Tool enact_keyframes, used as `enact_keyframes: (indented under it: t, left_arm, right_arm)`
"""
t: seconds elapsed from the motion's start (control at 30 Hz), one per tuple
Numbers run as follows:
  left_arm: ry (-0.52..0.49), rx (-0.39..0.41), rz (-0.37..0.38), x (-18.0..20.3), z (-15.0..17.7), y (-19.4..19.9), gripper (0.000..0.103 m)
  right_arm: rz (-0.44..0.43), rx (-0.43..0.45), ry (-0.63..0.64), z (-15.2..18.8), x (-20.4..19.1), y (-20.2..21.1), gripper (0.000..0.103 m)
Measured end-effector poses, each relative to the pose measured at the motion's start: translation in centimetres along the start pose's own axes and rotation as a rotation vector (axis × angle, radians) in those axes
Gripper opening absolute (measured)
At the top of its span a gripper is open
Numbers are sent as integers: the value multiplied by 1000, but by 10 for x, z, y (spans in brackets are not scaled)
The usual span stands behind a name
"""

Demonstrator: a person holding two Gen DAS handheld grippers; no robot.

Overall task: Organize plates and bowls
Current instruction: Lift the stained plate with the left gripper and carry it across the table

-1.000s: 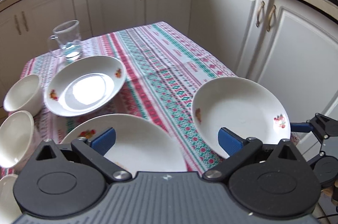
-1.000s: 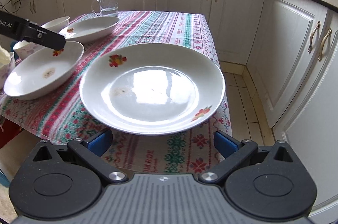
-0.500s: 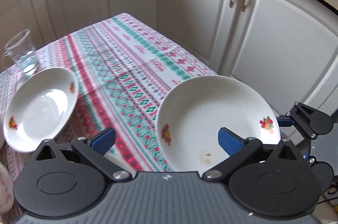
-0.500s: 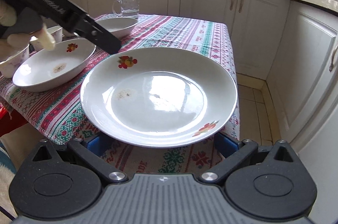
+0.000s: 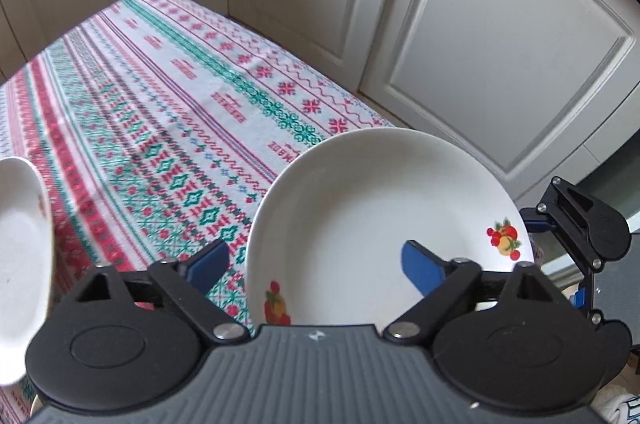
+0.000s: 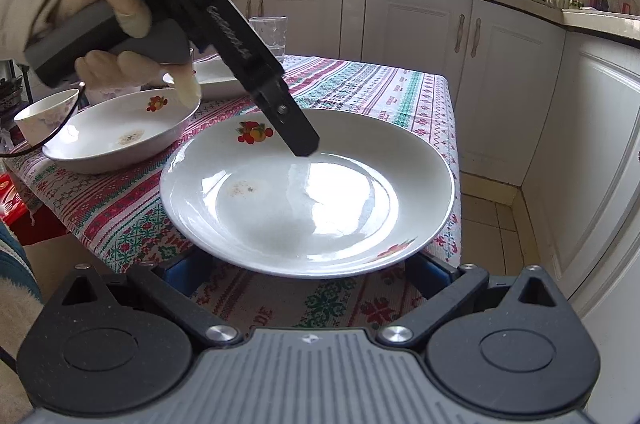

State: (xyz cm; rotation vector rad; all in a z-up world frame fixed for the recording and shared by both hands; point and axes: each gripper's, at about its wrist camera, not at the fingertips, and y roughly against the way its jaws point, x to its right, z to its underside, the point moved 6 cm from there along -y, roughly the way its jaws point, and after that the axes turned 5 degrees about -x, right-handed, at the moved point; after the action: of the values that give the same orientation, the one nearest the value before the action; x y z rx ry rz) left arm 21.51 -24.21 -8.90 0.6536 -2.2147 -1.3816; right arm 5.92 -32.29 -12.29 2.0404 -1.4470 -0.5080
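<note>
1. Big white plate (image 6: 308, 192) w/ fruit print sat at the near edge of the worktop (image 5: 168, 96), rim overhanging the patterned cloth, right in front of the right hand-held gripper (image 6: 306, 274).
2. Right hand-held gripper: blue pads sat under the plate's near rim, spread wide; whether they pressed on the plate couldn't be told.
3. Left hand-held gripper (image 5: 316, 258) pointed steeply down over the plate, jaws closing; one pad over the plate's inside, the other outside its rim, not pressing yet.
4. To its left, a deeper plate (image 6: 120, 132) & small bowl (image 6: 44, 112); beyond, another plate & a glass jug.
5. Judgement: step = pinch the rim. Do it well by seating the pads squarely across the rim, closing firmly before lifting, keeping it level; glazed ware prob slips.
</note>
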Motion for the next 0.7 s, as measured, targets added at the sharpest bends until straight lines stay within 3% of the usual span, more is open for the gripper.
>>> enact_keyframes:
  t: [0.2, 0.7]
  left_arm:
    - [-57, -56, 28, 4, -7, -10, 83]
    - [-93, -111, 64, 0, -7, -19, 82]
  right_arm:
    - [-6, 11, 5, 1, 0, 0, 103]
    - [-15, -21, 13, -3, 1, -2, 103]
